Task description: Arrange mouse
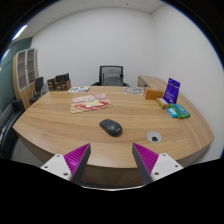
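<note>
A dark grey computer mouse (110, 127) lies on the wooden table (60, 130), a little way beyond the fingers and about midway between them. My gripper (112, 158) is open and empty, held above the table's near edge. Its two fingers (76, 157) with purple pads stand wide apart, and nothing is between them.
A pink-red magazine (89, 101) lies beyond the mouse. A round cable grommet (154, 135) is to the mouse's right. A purple box (172, 90) and a teal item (179, 112) stand at the far right. An office chair (110, 76) stands behind the table, a shelf (25, 75) at left.
</note>
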Demonstrator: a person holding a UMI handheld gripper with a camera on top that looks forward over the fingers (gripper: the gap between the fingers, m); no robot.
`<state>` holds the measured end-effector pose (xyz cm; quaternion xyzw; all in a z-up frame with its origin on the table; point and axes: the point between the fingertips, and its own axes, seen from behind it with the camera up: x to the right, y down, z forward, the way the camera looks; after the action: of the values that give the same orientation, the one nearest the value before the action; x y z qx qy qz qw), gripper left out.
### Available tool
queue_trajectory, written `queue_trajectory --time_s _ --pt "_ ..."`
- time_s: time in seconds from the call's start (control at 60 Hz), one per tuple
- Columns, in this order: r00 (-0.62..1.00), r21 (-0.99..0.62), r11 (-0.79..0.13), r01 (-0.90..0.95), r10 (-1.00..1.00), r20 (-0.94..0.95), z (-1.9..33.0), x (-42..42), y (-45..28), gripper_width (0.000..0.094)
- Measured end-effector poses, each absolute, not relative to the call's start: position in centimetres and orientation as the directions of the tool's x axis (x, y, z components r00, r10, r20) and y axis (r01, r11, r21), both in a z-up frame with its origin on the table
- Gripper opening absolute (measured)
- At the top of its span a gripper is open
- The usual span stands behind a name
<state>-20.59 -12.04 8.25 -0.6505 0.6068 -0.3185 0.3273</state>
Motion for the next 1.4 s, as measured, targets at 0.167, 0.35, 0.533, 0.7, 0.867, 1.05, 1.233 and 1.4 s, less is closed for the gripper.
queue_trajectory --time_s 0.167,0.35,0.533,0.7,0.867,1.05,1.233,1.4 --pt "0.021 -0.807 -0.039 -0.589 -0.999 0.033 6.0 -16.8 -12.0 0.0868" --pt "-0.016 -0.796 -0.014 -0.606 -0.999 0.030 3.4 -13.2 -12.1 0.0867" --pt "-0.026 -0.786 -0.020 -0.618 -0.999 0.047 1.4 -9.8 -12.3 0.0868" --pt "-0.030 -0.778 -0.032 -0.627 -0.997 0.065 0.0 -6.8 -12.8 0.0867" --pt "-0.034 -0.774 -0.021 -0.633 -0.998 0.055 -0.6 -4.3 -13.0 0.0867" --pt "-0.042 -0.773 -0.018 -0.634 -0.998 0.057 -0.8 -2.2 -13.5 0.0869" --pt "-0.050 -0.770 -0.020 -0.638 -0.996 0.068 -1.2 -0.1 -14.2 0.0867" --pt "-0.058 -0.771 -0.016 -0.637 -0.996 0.069 -1.4 1.5 -14.5 0.0862"
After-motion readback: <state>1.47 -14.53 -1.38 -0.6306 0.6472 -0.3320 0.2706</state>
